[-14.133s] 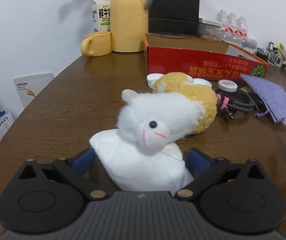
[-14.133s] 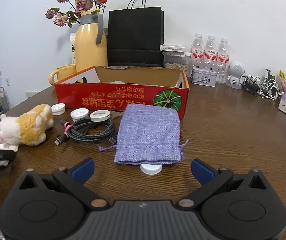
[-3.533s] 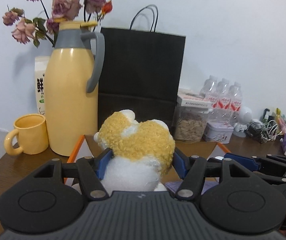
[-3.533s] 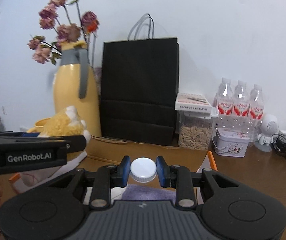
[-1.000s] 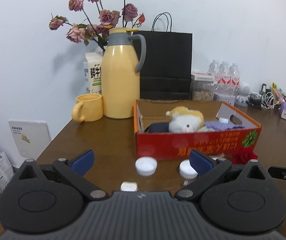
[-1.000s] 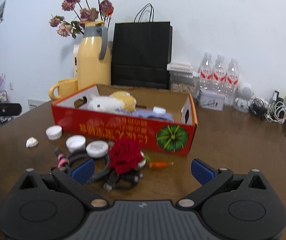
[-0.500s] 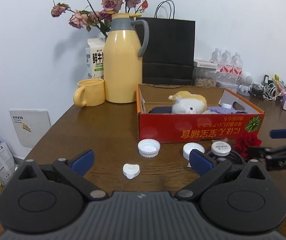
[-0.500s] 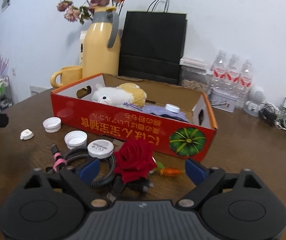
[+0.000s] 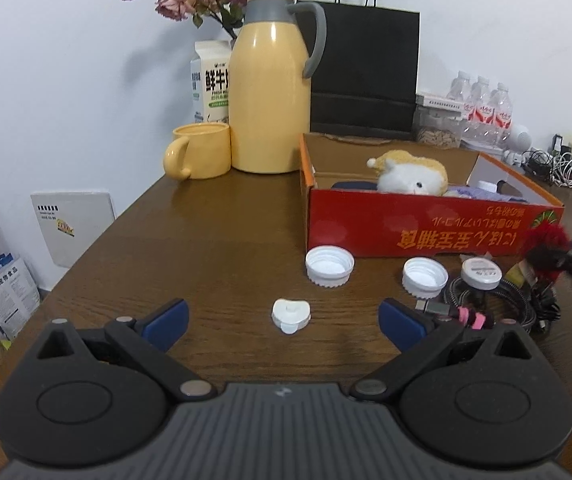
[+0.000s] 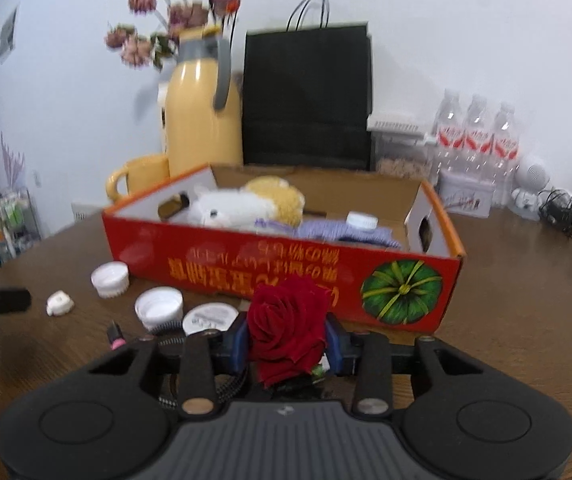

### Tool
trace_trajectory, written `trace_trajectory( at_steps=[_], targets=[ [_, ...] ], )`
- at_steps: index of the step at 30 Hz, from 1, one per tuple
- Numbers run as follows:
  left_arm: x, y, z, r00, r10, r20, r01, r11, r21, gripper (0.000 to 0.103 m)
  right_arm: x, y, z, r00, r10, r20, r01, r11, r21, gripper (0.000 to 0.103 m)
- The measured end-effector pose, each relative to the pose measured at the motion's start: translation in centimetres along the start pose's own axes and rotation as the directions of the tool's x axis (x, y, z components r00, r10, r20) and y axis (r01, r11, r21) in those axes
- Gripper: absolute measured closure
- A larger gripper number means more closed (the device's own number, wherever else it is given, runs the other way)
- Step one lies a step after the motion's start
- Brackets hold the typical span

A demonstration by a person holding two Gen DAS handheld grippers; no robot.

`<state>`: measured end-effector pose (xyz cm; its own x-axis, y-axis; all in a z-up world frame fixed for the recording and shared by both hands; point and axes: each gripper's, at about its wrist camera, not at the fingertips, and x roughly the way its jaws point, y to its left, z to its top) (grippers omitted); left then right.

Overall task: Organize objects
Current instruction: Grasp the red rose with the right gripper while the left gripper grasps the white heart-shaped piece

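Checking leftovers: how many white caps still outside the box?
4: open cap by the box front, second open cap beside it, flat lid by the cable, heart-shaped cap nearest. Others may be hidden.

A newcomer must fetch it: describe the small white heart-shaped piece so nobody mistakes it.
Find the red cardboard box on the brown table. Before its left corner lie round white caps; the small white heart-shaped piece lies nearer, alone. It is smaller, lobed, not ridged.
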<state>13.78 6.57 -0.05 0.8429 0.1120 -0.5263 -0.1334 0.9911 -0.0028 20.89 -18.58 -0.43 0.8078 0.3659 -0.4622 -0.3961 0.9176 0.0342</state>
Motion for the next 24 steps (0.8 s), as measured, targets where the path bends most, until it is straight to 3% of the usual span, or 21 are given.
trace_trajectory(
  at_steps=[5,17,20,23,24],
  targets=[
    [1.1,-0.1,-0.4,1.0,0.014,-0.026,-0.014,1.0,0.007,0.0,-2.8,-1.0,0.0,0.991,-0.05,0.125,0.046,0.998,0.034,0.067],
    [4.5,-0.3,0.5,0.995,0.073,-0.067,-0.074,0.997,-0.006,0.004,-2.9,-1.4,-0.5,0.992,-0.065,0.113,0.062,0.998,0.026,0.067],
    [5.2,-0.6,0.4,0.994,0.064,-0.087,-0.064,0.998,0.0,0.021,-3.0,-1.3,-0.5,0.991,-0.066,0.113,0.065,0.998,0.019,0.067],
    [5.4,-0.2,0.4,0.995,0.035,-0.092,-0.038,0.999,-0.035,0.051,-3.0,-1.3,-0.6,0.991,-0.067,0.112,0.065,0.998,0.017,0.067],
    [5.4,-0.2,0.4,0.995,0.037,-0.089,-0.04,0.999,-0.035,0.068,-2.9,-1.3,-0.5,0.992,-0.065,0.111,0.064,0.998,0.016,0.067]
  ],
)
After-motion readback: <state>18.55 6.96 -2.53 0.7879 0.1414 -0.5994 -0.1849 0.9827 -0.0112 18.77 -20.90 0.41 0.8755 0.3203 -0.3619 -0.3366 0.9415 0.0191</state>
